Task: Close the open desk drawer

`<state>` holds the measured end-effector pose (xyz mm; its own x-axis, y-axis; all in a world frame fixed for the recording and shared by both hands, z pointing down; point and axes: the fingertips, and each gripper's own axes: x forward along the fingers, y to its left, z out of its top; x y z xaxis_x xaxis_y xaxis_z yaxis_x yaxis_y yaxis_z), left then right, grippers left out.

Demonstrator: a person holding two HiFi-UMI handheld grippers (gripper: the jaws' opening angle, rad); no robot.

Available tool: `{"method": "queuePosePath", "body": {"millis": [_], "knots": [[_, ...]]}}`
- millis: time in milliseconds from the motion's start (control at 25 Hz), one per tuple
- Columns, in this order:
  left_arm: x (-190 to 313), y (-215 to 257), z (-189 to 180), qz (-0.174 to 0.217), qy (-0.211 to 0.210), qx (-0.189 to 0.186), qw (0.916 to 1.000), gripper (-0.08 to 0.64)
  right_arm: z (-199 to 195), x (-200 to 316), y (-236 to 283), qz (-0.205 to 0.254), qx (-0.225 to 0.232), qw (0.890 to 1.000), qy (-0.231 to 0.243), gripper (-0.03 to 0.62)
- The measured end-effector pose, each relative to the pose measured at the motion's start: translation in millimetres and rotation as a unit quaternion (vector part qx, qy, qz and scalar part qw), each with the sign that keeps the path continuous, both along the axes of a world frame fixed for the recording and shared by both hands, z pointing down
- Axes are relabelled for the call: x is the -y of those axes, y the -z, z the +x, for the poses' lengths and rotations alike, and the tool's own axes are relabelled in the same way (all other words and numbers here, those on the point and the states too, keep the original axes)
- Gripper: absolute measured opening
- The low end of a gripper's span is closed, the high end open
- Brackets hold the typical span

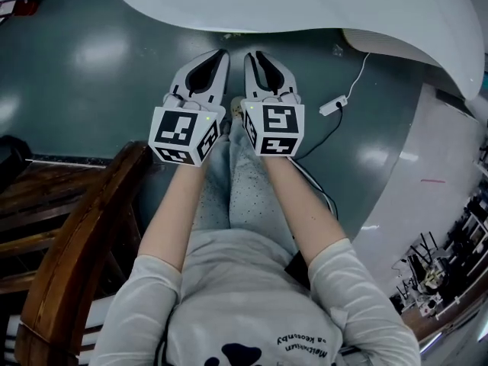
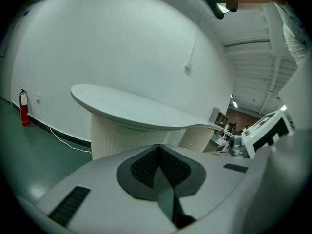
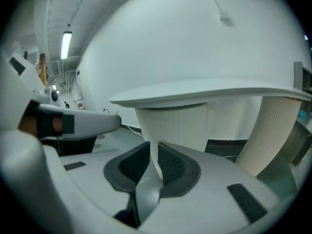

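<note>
Grey-green floor (image 1: 91,67) runs up to a curved white desk (image 1: 305,6), which stands on a ribbed pedestal (image 3: 170,126). No view shows a drawer on the desk, so where the open drawer sits cannot be told.

Both grippers hang side by side just short of the desk's near edge, over the person's legs. The left gripper (image 1: 221,52) has its pads pressed together on nothing. The right gripper (image 1: 254,54) has a narrow gap between its pads, also with nothing in it.

A wooden chair (image 1: 76,242) stands well back from the desk, on the left. A white cable (image 1: 354,78) trails out from under the desk.

A desk drawer probably runs on slides, with a rigid front that is light to move. A flat push at the middle of that front should suit better than a pinch.
</note>
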<state>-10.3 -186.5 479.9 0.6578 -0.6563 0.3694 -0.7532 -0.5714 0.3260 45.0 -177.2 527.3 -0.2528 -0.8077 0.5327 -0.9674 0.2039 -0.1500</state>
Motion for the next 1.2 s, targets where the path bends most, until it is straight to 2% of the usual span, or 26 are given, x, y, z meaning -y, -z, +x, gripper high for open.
{"method": "queuePosePath", "body": {"millis": [400, 720, 920, 1200], "knots": [[-45, 50, -9, 0.025, -0.012, -0.003, 0.9996, 0.006, -2, -49, 74, 0.044, 0.008, 0.999, -0.018, 0.021], [-65, 107, -24, 0.048, 0.0, -0.008, 0.9988, 0.006, -3, -78, 133, 0.074, 0.0, 0.997, -0.014, 0.017], [-78, 145, -27, 0.072, -0.006, -0.009, 0.9973, 0.006, -2, -89, 174, 0.098, 0.005, 0.995, -0.015, 0.017], [-100, 204, -30, 0.106, -0.009, -0.015, 0.9942, 0.006, -9, -105, 244, 0.152, 0.002, 0.988, -0.013, 0.017]]}}
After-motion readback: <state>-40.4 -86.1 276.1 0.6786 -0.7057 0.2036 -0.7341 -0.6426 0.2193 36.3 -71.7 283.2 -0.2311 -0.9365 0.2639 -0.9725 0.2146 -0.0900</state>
